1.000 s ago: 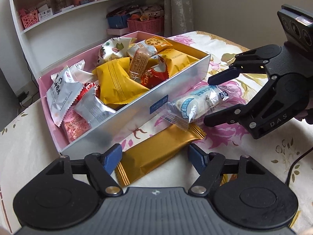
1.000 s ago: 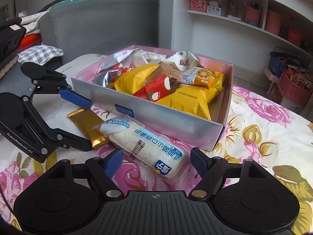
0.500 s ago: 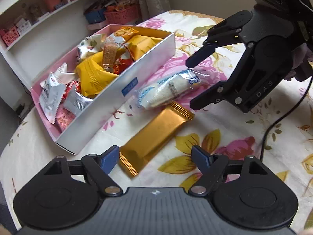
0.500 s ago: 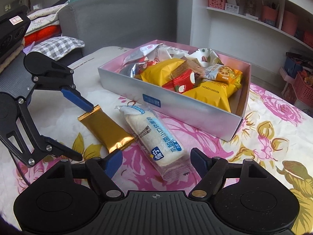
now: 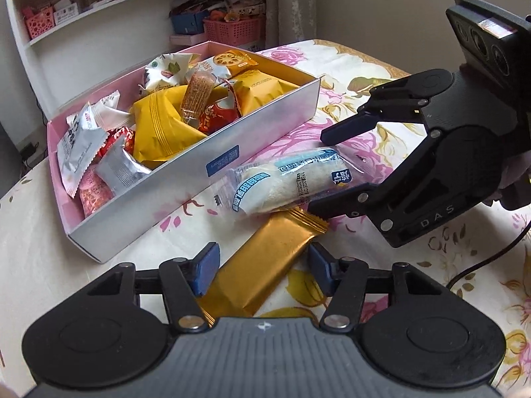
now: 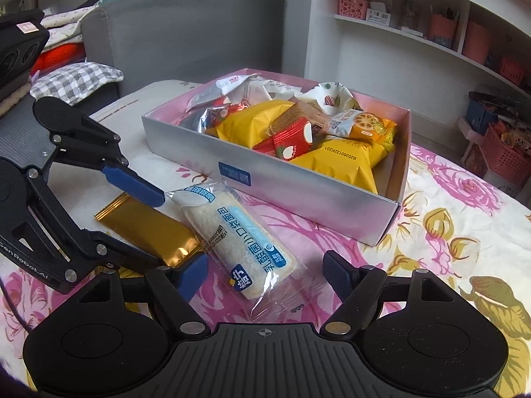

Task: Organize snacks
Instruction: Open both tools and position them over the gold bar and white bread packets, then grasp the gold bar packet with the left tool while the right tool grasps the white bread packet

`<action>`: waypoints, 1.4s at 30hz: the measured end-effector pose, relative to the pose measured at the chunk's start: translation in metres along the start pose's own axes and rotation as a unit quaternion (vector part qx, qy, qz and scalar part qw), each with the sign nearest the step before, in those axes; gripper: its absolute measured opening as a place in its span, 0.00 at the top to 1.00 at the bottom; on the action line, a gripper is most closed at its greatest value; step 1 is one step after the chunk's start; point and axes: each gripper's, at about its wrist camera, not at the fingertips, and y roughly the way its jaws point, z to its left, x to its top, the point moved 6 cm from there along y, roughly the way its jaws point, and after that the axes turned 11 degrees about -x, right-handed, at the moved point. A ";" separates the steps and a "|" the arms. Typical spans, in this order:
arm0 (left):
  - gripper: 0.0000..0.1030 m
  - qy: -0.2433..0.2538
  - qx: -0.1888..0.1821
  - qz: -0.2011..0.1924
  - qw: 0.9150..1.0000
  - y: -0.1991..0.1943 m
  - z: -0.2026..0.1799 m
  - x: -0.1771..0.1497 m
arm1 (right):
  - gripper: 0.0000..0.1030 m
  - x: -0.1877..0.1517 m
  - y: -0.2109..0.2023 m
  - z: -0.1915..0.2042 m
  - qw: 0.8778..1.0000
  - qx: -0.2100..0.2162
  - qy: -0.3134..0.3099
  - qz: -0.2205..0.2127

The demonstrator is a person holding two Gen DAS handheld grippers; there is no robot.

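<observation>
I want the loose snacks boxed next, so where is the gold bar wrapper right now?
The gold bar wrapper lies on the floral tablecloth outside the box, between the left tool's fingers, its far end tucked under the white bread packet.

A floral-clothed table [image 6: 458, 199] carries a snack box [image 6: 298, 195], gold bar [image 6: 149, 229] and wrapped bread [image 6: 239, 235].

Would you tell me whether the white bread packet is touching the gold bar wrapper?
Touching: in the left wrist view the white bread packet overlaps the gold bar wrapper at its crimped end, with no gap.
</observation>
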 end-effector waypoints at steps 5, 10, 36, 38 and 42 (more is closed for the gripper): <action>0.67 -0.063 0.046 0.004 0.997 -0.012 -0.004 -0.010 | 0.25 0.000 -0.005 0.000 1.000 0.004 0.015 0.007; 0.69 -0.143 0.110 0.010 0.984 -0.031 0.003 -0.028 | 0.26 -0.004 -0.020 0.012 1.000 0.012 -0.002 0.003; 0.35 -0.185 0.112 0.006 0.976 -0.029 -0.002 -0.032 | 0.25 0.007 -0.002 0.030 1.000 -0.009 -0.021 0.009; 0.36 -0.187 0.111 0.004 0.976 -0.030 -0.001 -0.033 | 0.25 0.009 0.001 0.033 1.000 -0.007 -0.020 0.007; 0.39 -0.188 0.114 0.003 0.976 -0.032 0.000 -0.034 | 0.25 0.011 0.003 0.036 1.000 -0.005 -0.017 0.003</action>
